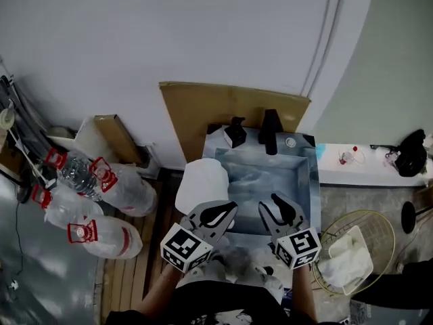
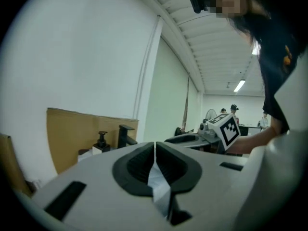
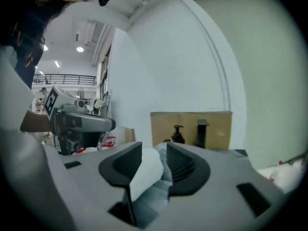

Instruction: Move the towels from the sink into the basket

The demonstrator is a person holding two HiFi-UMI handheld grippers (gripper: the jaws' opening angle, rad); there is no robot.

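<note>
The sink (image 1: 312, 181) sits in the middle of the head view with pale, wet-looking towels (image 1: 260, 181) lying in it. Over its near edge, my left gripper (image 1: 229, 208) and right gripper (image 1: 276, 203) hover side by side. The left gripper (image 2: 154, 146) is shut on a thin fold of pale towel (image 2: 159, 184). A thicker bunch of white towel (image 3: 147, 172) is clamped in the right gripper (image 3: 154, 148). Pale cloth (image 1: 237, 259) hangs below both grippers. The wire basket (image 1: 379, 225) stands on the floor at the right and holds a white towel (image 1: 348, 256).
A black faucet (image 1: 271, 131) and a soap dispenser (image 1: 235, 133) stand at the sink's back, before a cardboard sheet (image 1: 203, 110). A white rounded thing (image 1: 201, 181) is beside the sink's left edge. Large water bottles (image 1: 101, 181) lie at the left. A white shelf (image 1: 365, 164) runs right.
</note>
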